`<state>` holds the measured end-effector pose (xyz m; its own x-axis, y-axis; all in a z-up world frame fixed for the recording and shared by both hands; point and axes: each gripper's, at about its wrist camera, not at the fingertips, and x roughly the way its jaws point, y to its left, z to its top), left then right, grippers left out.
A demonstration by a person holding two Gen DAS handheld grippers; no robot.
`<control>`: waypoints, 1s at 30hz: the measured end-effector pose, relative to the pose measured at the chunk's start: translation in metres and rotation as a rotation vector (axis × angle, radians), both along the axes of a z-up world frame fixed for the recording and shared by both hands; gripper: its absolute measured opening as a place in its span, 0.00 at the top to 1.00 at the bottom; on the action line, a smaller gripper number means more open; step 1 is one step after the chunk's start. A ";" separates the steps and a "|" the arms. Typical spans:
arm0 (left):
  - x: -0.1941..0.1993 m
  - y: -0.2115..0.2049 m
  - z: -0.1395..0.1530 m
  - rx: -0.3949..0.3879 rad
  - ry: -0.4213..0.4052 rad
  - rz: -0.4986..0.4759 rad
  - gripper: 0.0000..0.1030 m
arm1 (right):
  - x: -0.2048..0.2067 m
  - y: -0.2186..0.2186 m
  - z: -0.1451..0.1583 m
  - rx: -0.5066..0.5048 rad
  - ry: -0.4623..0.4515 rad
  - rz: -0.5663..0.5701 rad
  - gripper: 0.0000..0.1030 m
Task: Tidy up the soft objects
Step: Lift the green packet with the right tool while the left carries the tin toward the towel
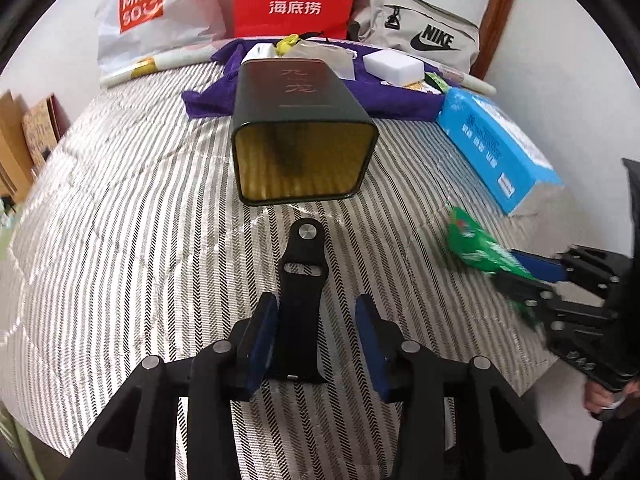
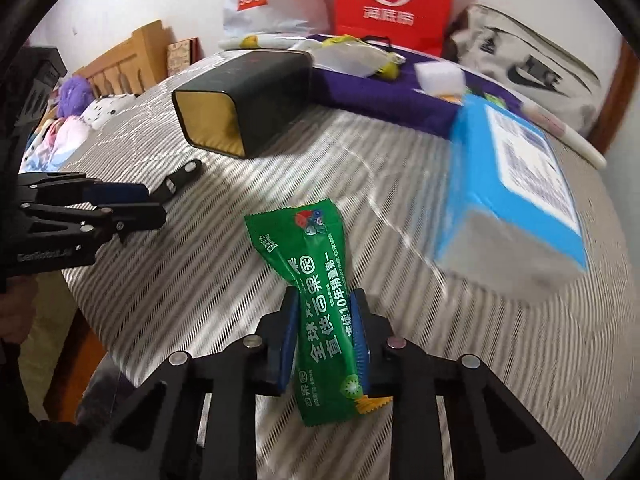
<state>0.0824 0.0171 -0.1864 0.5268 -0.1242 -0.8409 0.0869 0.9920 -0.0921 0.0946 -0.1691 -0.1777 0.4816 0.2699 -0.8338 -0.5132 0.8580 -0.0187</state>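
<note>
The right hand-held gripper (image 2: 325,334) was clenched on a green packet (image 2: 316,304), its pads pinching the packet's middle above the striped bed (image 2: 400,184). The left hand-held gripper (image 1: 316,330) stood released around a black strap (image 1: 301,300) lying flat on the bed, just before the open mouth of a dark tin (image 1: 304,120) tipped on its side.

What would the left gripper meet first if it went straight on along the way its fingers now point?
Past the black watch strap lying between its open fingers, the left gripper would probably meet the open mouth of the dark tin lying on its side, though depth is uncertain.
</note>
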 end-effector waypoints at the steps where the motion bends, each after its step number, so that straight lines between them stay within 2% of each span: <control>1: -0.001 -0.002 0.000 0.025 -0.007 -0.001 0.70 | -0.003 -0.005 0.000 -0.002 0.000 -0.010 0.77; 2: -0.002 -0.005 -0.001 0.077 -0.020 0.000 0.74 | -0.008 -0.011 0.001 -0.007 -0.004 -0.027 0.77; 3: -0.002 -0.005 -0.001 0.082 -0.023 -0.003 0.75 | -0.010 -0.016 0.001 -0.010 -0.007 -0.039 0.78; 4: -0.002 -0.005 -0.001 0.072 -0.026 -0.003 0.81 | -0.011 -0.020 0.001 -0.008 -0.006 -0.047 0.79; 9: 0.000 -0.002 0.001 0.053 -0.017 0.012 0.81 | -0.013 -0.045 0.001 0.005 0.001 -0.134 0.80; 14: -0.001 0.002 0.009 -0.066 -0.003 0.006 0.81 | -0.012 -0.061 0.010 0.016 -0.016 -0.176 0.81; 20: -0.001 -0.004 0.025 -0.053 -0.027 0.001 0.81 | -0.017 -0.073 0.023 0.044 -0.030 -0.197 0.81; 30: 0.000 -0.005 0.064 -0.080 -0.090 -0.016 0.81 | -0.019 -0.079 0.057 0.131 -0.049 -0.155 0.81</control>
<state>0.0829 0.0124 -0.1222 0.5968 -0.1982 -0.7775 0.1138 0.9801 -0.1625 0.0755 -0.2485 -0.1203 0.5654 0.2934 -0.7709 -0.3757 0.9236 0.0760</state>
